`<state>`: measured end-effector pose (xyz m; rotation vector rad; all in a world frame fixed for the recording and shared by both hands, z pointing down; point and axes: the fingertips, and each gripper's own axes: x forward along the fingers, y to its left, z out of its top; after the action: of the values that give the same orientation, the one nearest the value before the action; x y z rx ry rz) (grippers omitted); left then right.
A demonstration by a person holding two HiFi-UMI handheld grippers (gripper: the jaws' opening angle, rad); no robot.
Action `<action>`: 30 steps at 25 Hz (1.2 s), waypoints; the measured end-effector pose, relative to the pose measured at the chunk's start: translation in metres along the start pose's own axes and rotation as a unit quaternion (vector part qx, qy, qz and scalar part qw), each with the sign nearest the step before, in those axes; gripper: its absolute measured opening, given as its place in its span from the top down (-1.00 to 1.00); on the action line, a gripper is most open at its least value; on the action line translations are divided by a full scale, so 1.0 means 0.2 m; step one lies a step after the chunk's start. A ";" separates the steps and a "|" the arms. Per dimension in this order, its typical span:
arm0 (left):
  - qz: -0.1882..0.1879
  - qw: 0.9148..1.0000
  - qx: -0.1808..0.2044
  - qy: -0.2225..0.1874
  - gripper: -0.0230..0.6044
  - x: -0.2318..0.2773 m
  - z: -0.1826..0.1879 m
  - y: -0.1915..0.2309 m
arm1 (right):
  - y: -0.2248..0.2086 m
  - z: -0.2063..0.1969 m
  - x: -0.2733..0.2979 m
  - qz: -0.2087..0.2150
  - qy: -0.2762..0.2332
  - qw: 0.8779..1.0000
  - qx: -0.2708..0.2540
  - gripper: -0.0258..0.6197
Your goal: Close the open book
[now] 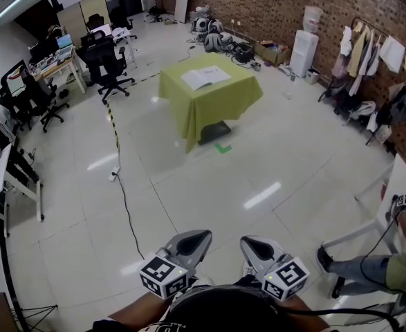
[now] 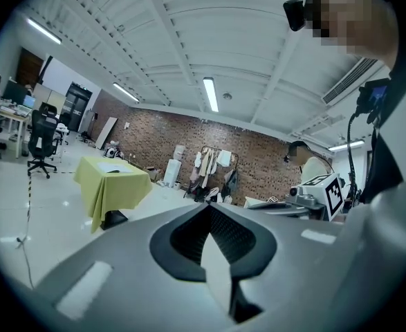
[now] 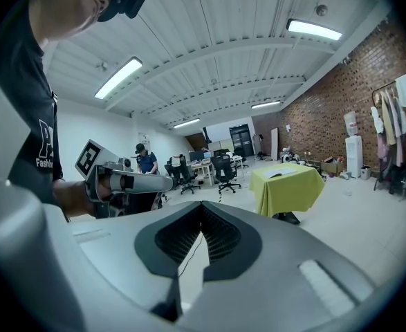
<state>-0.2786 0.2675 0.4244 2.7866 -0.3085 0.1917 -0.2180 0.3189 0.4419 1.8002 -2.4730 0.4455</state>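
The open book (image 1: 205,77) lies flat on a small table under a yellow-green cloth (image 1: 213,102), far across the floor ahead. My left gripper (image 1: 197,239) and right gripper (image 1: 251,243) are side by side at the bottom of the head view. Both are far short of the table, both are shut, and neither holds anything. In the left gripper view the left gripper (image 2: 207,207) points past the table (image 2: 111,184), with the book (image 2: 113,171) at the left. In the right gripper view the right gripper (image 3: 201,206) has the table (image 3: 290,185) and the book (image 3: 283,173) to its right.
Desks and black office chairs (image 1: 109,64) fill the left side. A striped floor strip and a cable (image 1: 122,185) run across the tiles. A seated person (image 1: 368,268) is at the right. A clothes rack (image 1: 368,54) and a water dispenser (image 1: 303,50) stand by the brick wall.
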 end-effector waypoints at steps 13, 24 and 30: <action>0.030 0.999 0.021 -0.009 0.91 0.39 0.11 -0.02 | -0.37 0.15 0.00 0.042 0.006 0.999 -0.025 0.90; 0.047 0.999 0.012 -0.010 0.91 0.71 0.16 -0.04 | -0.69 0.21 -0.04 0.061 0.002 0.998 -0.019 0.90; 0.063 0.998 0.009 -0.012 0.91 0.88 0.19 -0.09 | -0.90 0.22 -0.13 0.068 0.004 0.998 -0.010 0.90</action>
<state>-0.0996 0.2375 0.4120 2.7898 -0.4923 0.1920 -0.0359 0.2813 0.4309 1.6275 -2.5945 0.4324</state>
